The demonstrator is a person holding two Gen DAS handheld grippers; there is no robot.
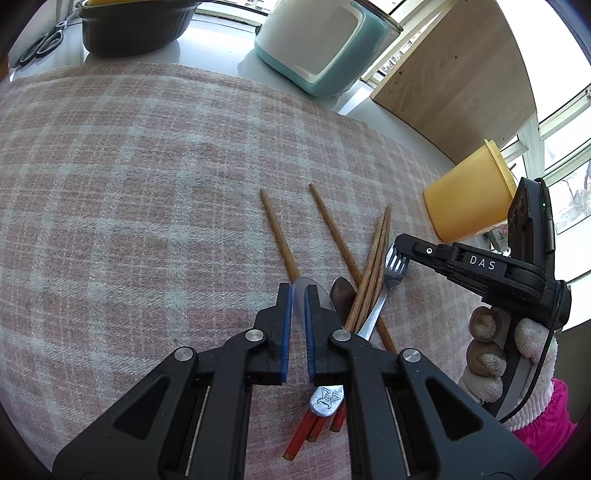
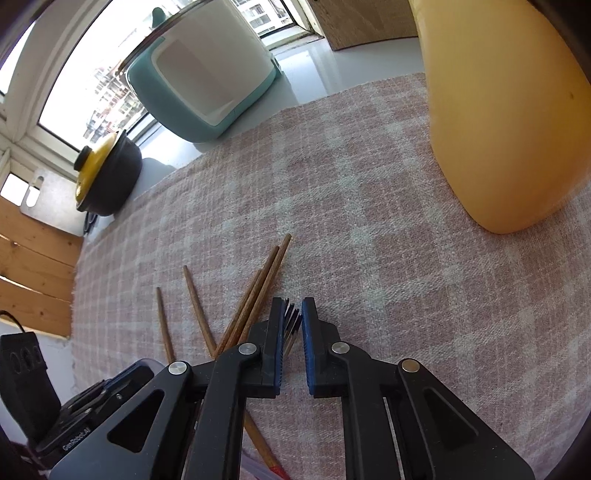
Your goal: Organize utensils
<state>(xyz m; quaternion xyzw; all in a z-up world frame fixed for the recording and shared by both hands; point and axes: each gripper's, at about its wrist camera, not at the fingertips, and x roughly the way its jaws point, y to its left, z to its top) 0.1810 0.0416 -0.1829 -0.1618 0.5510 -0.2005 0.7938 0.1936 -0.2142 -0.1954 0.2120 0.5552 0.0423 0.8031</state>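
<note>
Silver spoon (image 1: 312,295) lies among brown chopsticks (image 1: 369,280).

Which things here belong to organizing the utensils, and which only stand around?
Belong: left gripper shut on spoon; right gripper shut on fork; chopsticks; yellow cup, probably.

Only around: teal appliance, dark pot, scissors.

Two wrist fisheyes, both angled steeply down, close over my checked cloth (image 1: 147,184).
My left view faced the teal appliance (image 1: 317,44); my right looked toward the window; both shared the wooden chopsticks (image 2: 255,295) and yellow cup (image 1: 469,199).
</note>
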